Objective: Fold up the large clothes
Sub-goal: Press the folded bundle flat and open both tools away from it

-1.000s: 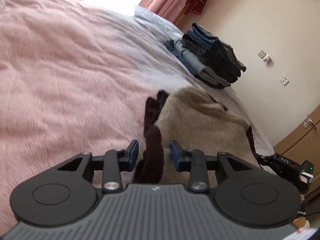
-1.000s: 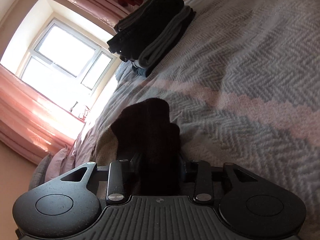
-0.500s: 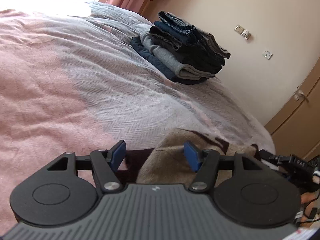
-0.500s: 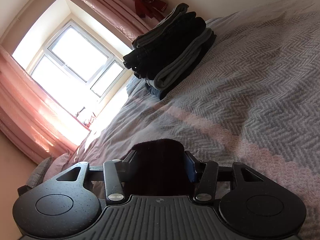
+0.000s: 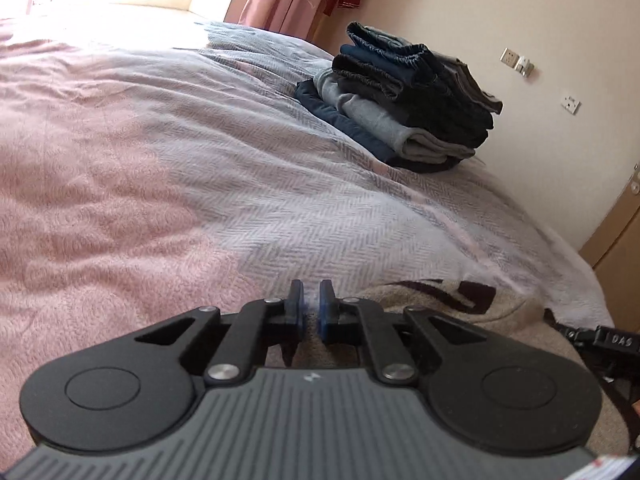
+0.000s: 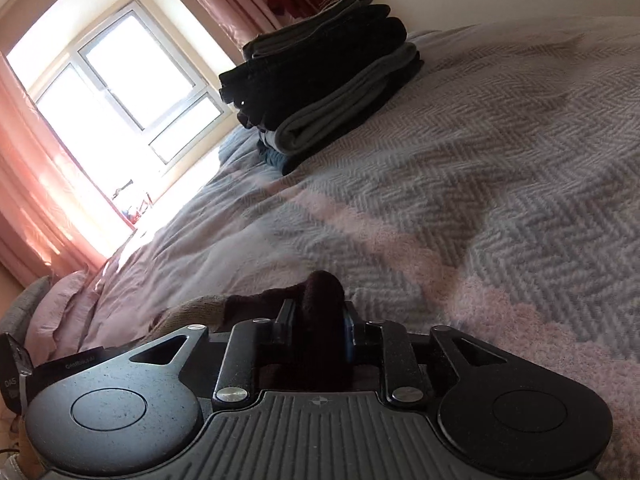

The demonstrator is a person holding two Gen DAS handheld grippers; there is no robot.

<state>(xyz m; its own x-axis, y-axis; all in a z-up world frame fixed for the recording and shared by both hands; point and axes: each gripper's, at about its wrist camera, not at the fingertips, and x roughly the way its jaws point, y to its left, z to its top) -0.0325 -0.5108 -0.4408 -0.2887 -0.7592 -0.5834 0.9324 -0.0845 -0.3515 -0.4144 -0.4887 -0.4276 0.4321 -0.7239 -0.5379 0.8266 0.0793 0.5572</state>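
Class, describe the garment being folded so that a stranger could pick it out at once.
Start from the pink and grey bedspread. A stack of folded dark clothes sits at its far side. The beige fleece garment lies at the near edge, the only pale, unfolded piece, trimmed in dark brown.

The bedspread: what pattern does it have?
Grey and pink herringbone weave on the bedspread, clearest in the right wrist view.

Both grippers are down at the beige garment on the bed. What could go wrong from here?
1. The left gripper jaws are closing with no fabric visibly between them, so it may lift away without the beige fleece garment with dark brown trim.
2. The right gripper jaws are opening around the bunched dark brown fabric; that end could slip out mid-fold, leaving the fold lopsided.
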